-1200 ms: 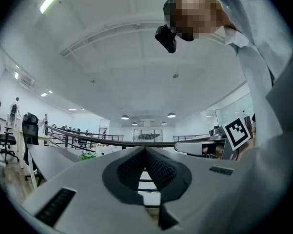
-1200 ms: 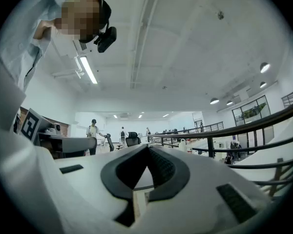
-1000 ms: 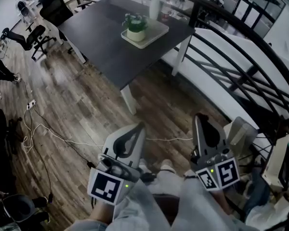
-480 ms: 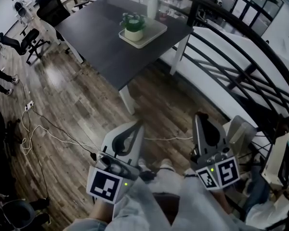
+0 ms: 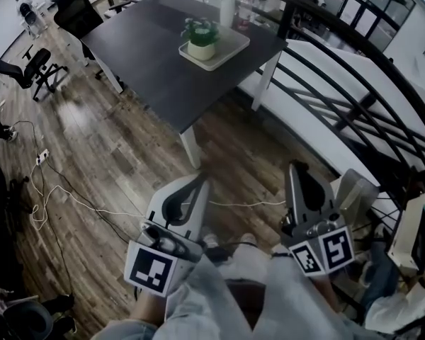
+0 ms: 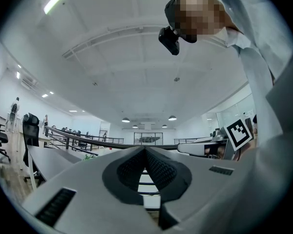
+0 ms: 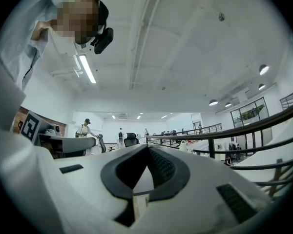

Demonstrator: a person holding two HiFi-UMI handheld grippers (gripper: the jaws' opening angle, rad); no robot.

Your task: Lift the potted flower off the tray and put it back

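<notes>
A small potted flower [image 5: 201, 38] with green leaves in a pale pot stands on a cream tray [image 5: 227, 50] on the dark table [image 5: 149, 55], far ahead in the head view. My left gripper [image 5: 202, 181] and right gripper [image 5: 294, 167] are held low over the wooden floor, well short of the table. Both have their jaws shut with nothing between them. In the left gripper view the left gripper [image 6: 145, 149] points level toward a railing, and in the right gripper view the right gripper [image 7: 147, 147] points level into the room. Neither of these two views shows the pot.
A curved black railing [image 5: 354, 98] runs along the right. Office chairs [image 5: 28, 66] stand at the left, and cables [image 5: 64, 190] trail across the floor. A bottle [image 5: 227, 6] stands behind the tray. White equipment [image 5: 411, 232] sits at the right edge.
The view has shifted a little toward the table and both grippers sit slightly lower in the head view. Their jaws remain shut. The pot stays on the tray.
</notes>
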